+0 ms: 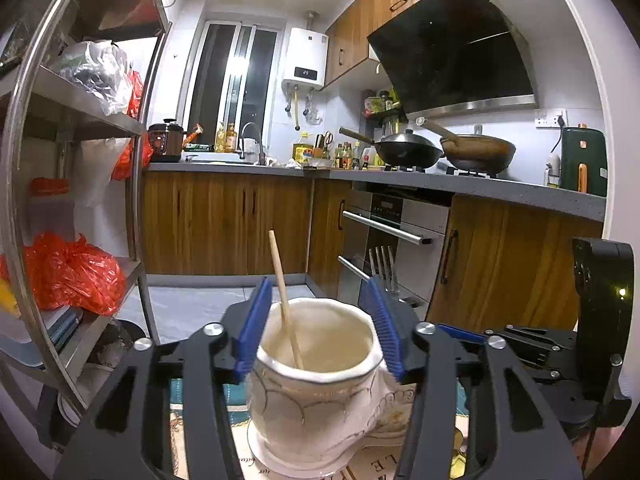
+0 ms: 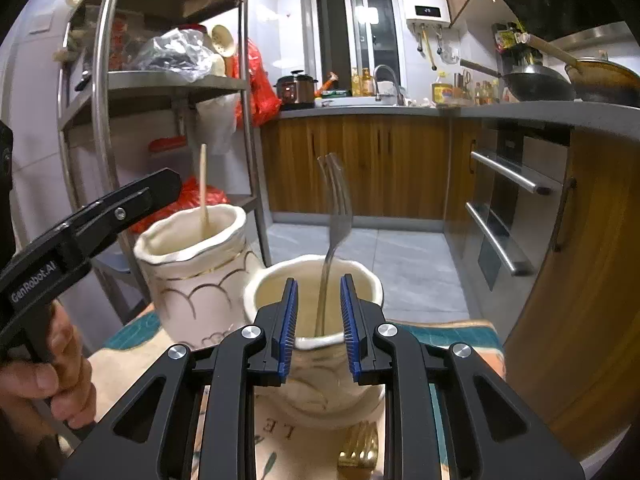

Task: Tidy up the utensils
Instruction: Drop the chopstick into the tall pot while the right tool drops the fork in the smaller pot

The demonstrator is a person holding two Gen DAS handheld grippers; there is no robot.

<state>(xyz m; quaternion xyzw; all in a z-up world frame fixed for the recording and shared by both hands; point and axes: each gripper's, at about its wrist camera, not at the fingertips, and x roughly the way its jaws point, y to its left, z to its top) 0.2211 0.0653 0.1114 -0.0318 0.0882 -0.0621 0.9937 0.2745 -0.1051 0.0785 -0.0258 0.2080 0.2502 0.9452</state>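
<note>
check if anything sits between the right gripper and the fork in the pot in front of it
Nothing visible does. The fork stands in the nearer ceramic pot, its handle rising straight through the gap of the right gripper, whose jaws stand apart on either side without pressing it. The second pot with the chopstick sits off to the left.
</note>
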